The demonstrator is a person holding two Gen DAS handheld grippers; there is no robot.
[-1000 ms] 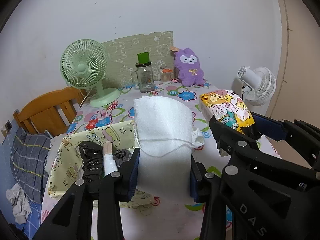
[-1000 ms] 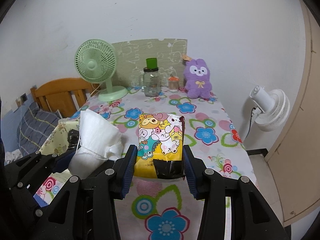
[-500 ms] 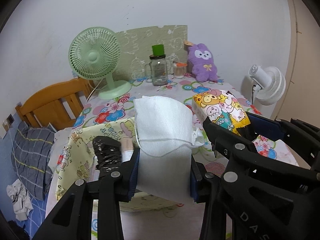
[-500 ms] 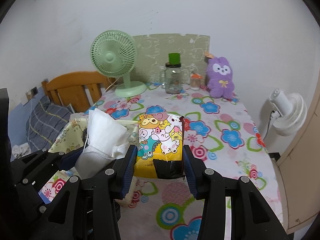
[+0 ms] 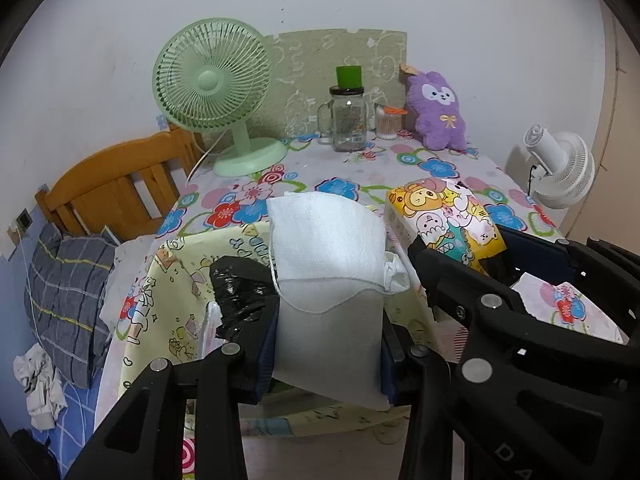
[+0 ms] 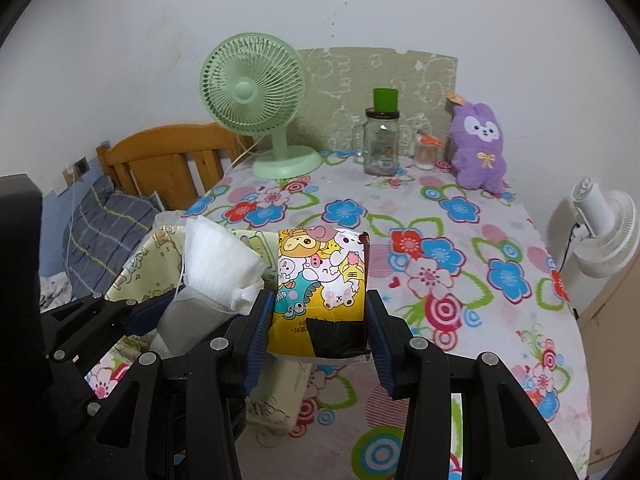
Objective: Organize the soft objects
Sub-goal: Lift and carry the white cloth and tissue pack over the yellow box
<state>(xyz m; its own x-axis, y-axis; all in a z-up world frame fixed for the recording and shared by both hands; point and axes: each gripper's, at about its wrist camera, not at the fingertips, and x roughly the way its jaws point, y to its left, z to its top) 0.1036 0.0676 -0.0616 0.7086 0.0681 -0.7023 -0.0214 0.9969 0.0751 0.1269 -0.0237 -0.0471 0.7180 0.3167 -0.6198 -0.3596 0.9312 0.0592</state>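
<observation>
**Both Grippers Loaded Over Floral Table**

Left of the left gripper [image 5: 326, 354], a yellow cartoon-print fabric bin [image 5: 168, 292] sat at the table edge; black crinkled plastic [image 5: 240, 286] lay inside it, the rest of its contents hidden behind the gripper's fingers. The left gripper was clamped on a white fabric pouch [image 5: 328, 256], whose lower end was cut off from view behind the jaws. Just right of it, the right gripper [image 6: 318, 330] was clamped on a cartoon-printed tissue pack [image 6: 322, 280]; the print near its black base was too small to read. Ahead of both tools, on the floral tablecloth [image 6: 460, 256], stood a green fan [image 6: 254, 94], a glass jar [image 6: 382, 146] with unclear contents, and a purple plush [image 6: 478, 146].
</observation>
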